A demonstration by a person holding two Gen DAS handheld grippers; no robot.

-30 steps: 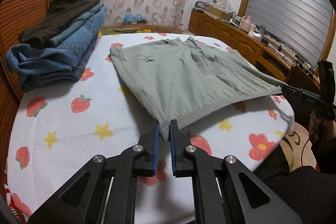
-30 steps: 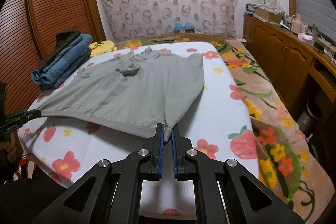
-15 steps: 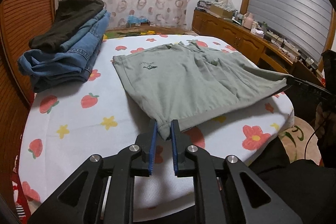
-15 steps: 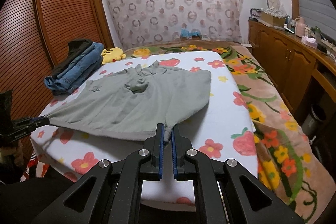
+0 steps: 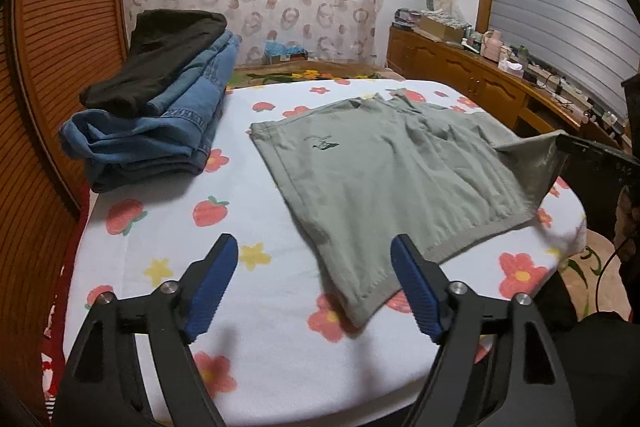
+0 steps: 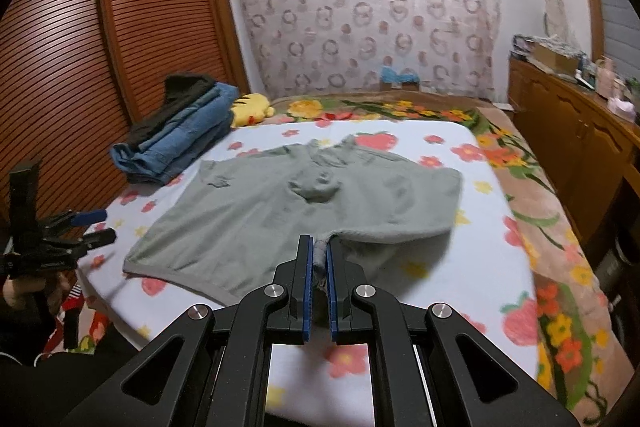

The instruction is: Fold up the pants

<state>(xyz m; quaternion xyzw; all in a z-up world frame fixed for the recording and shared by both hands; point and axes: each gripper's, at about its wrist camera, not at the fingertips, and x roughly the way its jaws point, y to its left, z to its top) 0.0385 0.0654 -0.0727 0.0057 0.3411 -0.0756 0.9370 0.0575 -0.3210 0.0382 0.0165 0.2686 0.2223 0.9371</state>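
The grey-green pants (image 5: 384, 179) lie spread on the flowered white sheet (image 5: 168, 251), waistband toward me. My left gripper (image 5: 314, 259) is open and empty, just above the near corner of the waistband (image 5: 362, 301). It also shows in the right wrist view (image 6: 100, 225), open at the left. My right gripper (image 6: 319, 259) is shut on the other waistband corner of the pants (image 6: 304, 203) and holds it slightly raised. It shows in the left wrist view (image 5: 564, 147) with cloth hanging from it.
A stack of folded jeans and dark trousers (image 5: 160, 107) sits at the far left of the bed by the slatted wooden wardrobe (image 6: 100, 47). A yellow plush toy (image 6: 250, 107) lies behind it. A wooden sideboard (image 5: 480, 83) runs along the right.
My left gripper has opened and let go of the waistband corner, which now lies on the sheet. My right gripper still holds its corner and has lifted a little.
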